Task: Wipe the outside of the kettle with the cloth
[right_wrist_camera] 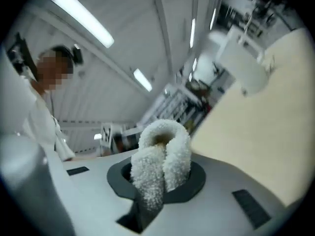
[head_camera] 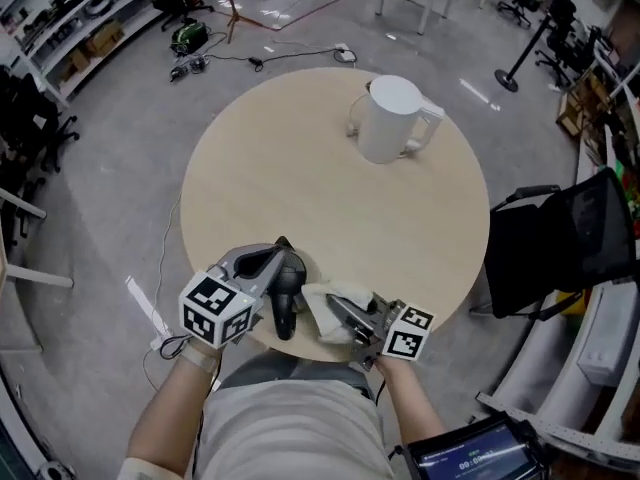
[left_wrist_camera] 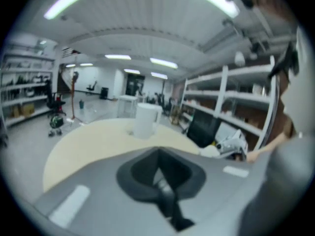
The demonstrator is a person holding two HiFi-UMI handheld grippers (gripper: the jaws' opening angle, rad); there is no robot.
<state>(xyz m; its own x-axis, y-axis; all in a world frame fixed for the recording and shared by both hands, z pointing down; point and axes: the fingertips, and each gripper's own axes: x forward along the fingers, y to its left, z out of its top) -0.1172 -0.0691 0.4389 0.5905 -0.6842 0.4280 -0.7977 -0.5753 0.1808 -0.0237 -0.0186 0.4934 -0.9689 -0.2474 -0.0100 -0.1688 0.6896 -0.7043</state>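
- A round pale table (head_camera: 300, 198) stands on a grey floor (head_camera: 110, 188).
- The white kettle (head_camera: 392, 118) stands upright at the table's 1 o'clock, well apart from both grippers.
- At the 6 o'clock edge, the right gripper (head_camera: 338, 310) has its jaws clamped on a folded, fluffy white cloth (right_wrist_camera: 162, 163).
- The left gripper (head_camera: 284, 313), just beside it, has its jaws closed together with nothing between them.
- A black chair (head_camera: 560, 243) sits at 3 o'clock, shelving (head_camera: 70, 18) at 10 o'clock and floor cables (head_camera: 260, 60) at 12 o'clock.
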